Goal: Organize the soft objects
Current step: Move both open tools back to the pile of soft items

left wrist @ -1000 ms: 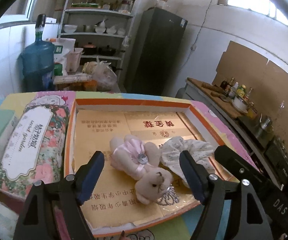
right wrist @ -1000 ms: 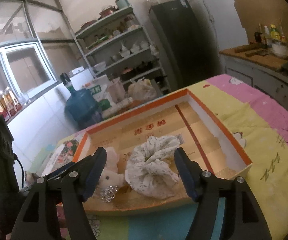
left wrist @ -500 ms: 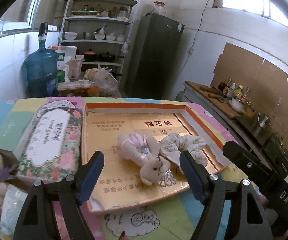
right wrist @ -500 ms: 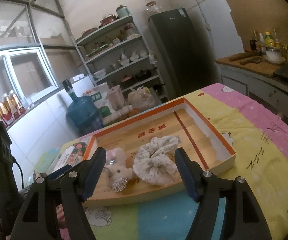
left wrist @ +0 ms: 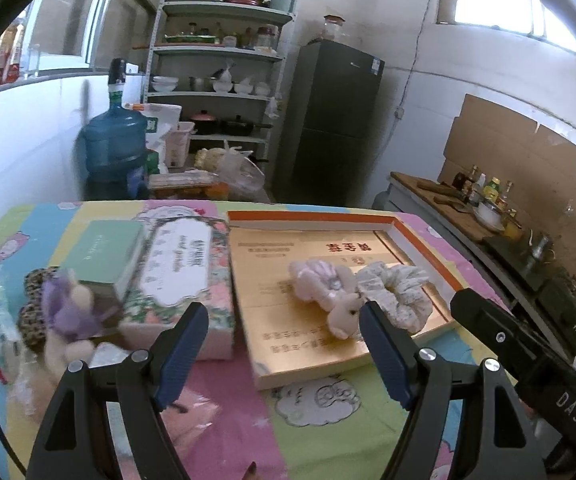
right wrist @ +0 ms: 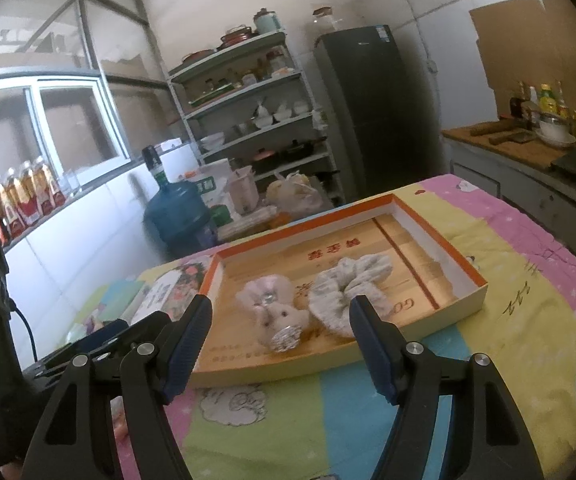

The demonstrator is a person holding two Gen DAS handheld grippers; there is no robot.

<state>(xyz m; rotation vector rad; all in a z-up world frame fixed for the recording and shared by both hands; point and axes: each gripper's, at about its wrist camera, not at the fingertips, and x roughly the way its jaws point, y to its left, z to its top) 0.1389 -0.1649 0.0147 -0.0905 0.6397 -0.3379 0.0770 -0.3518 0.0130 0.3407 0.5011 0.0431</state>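
Both of your grippers hang wide open and empty above the near edge of the bench. The pink plush bear (left wrist: 329, 294) and the white scrunchie (left wrist: 397, 290) lie side by side, touching, in the orange-rimmed box (left wrist: 419, 240). The purple plush toy (left wrist: 70, 312) lies outside it, far left, beside the floral tissue pack (left wrist: 180, 268). It sits to the left of your left gripper (left wrist: 284, 350), standing roughly upright; your right gripper (right wrist: 282, 344) faces the box, so the left is nearer.
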